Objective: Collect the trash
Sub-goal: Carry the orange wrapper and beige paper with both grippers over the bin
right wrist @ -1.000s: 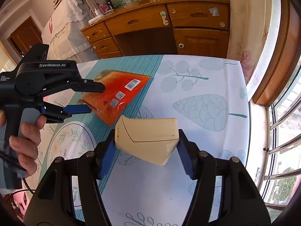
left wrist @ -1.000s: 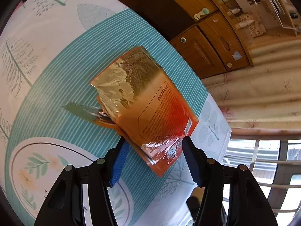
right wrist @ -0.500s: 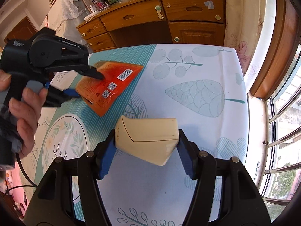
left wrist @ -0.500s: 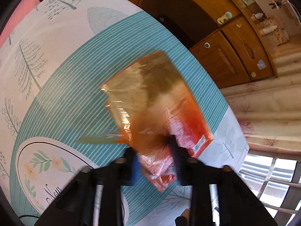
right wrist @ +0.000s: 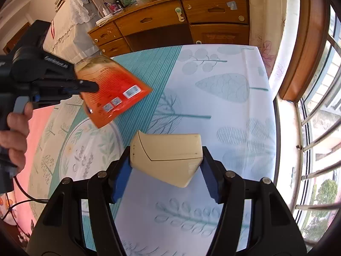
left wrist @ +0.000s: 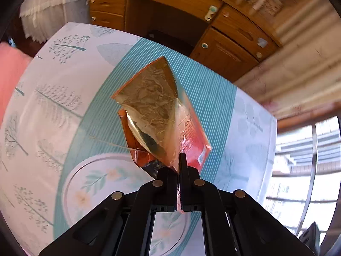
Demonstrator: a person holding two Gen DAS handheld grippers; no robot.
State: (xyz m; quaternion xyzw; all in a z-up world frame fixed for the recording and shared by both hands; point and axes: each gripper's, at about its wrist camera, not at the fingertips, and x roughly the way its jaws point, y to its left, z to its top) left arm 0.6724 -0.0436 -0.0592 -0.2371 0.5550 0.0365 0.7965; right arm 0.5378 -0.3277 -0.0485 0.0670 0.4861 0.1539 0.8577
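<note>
My left gripper (left wrist: 178, 170) is shut on the corner of an orange foil snack packet (left wrist: 157, 115) and holds it up off the table. The same packet (right wrist: 113, 89) shows in the right wrist view, lifted at the left, with barcode stickers on its orange back, pinched by the left gripper (right wrist: 91, 88). My right gripper (right wrist: 166, 170) is shut on a cream-coloured folded carton (right wrist: 168, 155) and holds it above the table.
The table carries a cloth with teal stripes and leaf prints (right wrist: 223, 111). A wooden sideboard with drawers (right wrist: 191, 19) stands beyond the far edge. A window with bars (right wrist: 315, 128) runs along the right side.
My left gripper has closed on the orange packet's corner and lifted it off the table. My right gripper still holds the carton, with little movement.
</note>
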